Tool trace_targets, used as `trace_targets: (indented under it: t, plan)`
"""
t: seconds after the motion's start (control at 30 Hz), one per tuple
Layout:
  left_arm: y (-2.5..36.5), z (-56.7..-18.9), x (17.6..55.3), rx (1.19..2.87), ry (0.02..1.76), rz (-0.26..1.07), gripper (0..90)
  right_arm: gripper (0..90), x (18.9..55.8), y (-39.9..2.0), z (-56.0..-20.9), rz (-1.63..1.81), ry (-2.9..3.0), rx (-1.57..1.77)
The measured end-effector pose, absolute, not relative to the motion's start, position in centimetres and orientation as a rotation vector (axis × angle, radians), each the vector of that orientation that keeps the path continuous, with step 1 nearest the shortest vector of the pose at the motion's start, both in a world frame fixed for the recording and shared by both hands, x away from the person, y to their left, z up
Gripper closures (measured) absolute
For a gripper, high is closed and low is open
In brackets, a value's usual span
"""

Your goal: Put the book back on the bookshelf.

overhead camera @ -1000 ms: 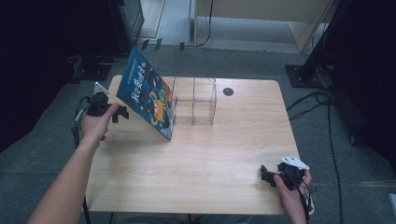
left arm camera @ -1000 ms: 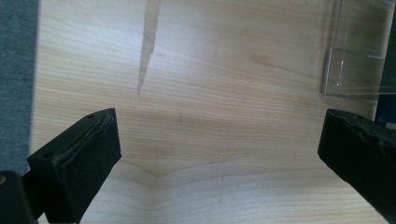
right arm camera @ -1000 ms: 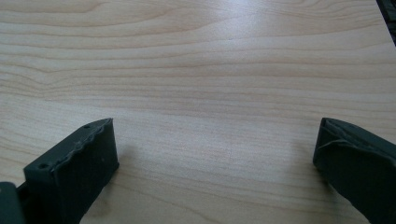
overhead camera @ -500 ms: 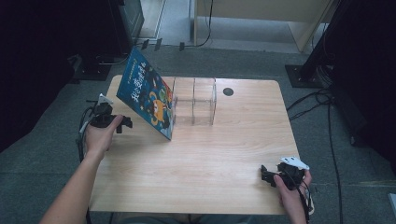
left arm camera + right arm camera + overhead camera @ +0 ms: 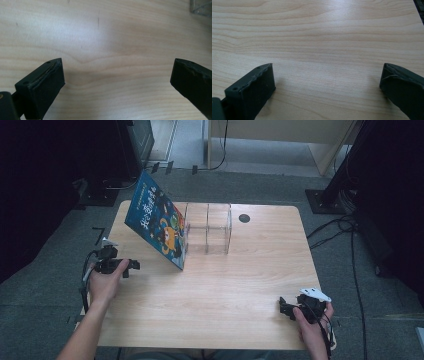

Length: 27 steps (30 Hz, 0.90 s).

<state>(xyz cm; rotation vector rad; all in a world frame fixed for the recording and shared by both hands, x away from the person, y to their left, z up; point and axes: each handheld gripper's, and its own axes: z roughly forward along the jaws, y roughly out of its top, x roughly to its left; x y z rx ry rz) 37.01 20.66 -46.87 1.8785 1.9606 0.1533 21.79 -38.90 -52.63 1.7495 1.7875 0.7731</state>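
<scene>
A blue picture book (image 5: 159,222) stands tilted on the pale wood table (image 5: 225,285), leaning against the left end of a clear rack (image 5: 210,227) near the far edge. A dark round hole (image 5: 244,218) sits to the rack's right. Grey carpet, black stands and cables surround the table. The left gripper (image 5: 131,265), jaws wide apart and empty, now rests at the table's left edge, well apart from the book it was touching a second ago. The right gripper (image 5: 283,307), jaws also apart, stays at the near right corner.
</scene>
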Motion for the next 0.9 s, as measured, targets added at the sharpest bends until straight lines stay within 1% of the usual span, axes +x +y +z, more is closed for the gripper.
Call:
trace_targets:
  t: [0.3, 0.57, 0.73, 0.9]
  plan:
    - [21.0, -47.9, 33.8, 1.879, 1.911, 0.23, 0.0, 0.0, 21.8, -38.9, -52.6, 0.773, 1.788, 1.75]
    - [22.0, -49.2, 31.1, 1.899, 1.882, 0.267, 0.0, 0.0, 21.8, -38.9, -52.6, 0.773, 1.787, 1.749]
    - [22.6, -49.4, 29.6, 1.889, 1.867, 0.299, 0.0, 0.0, 21.8, -38.9, -52.6, 0.772, 1.789, 1.747]
    - [23.1, -49.8, 28.1, 1.885, 1.839, 0.375, 0.0, 0.0, 21.8, -38.9, -52.6, 0.771, 1.785, 1.749]
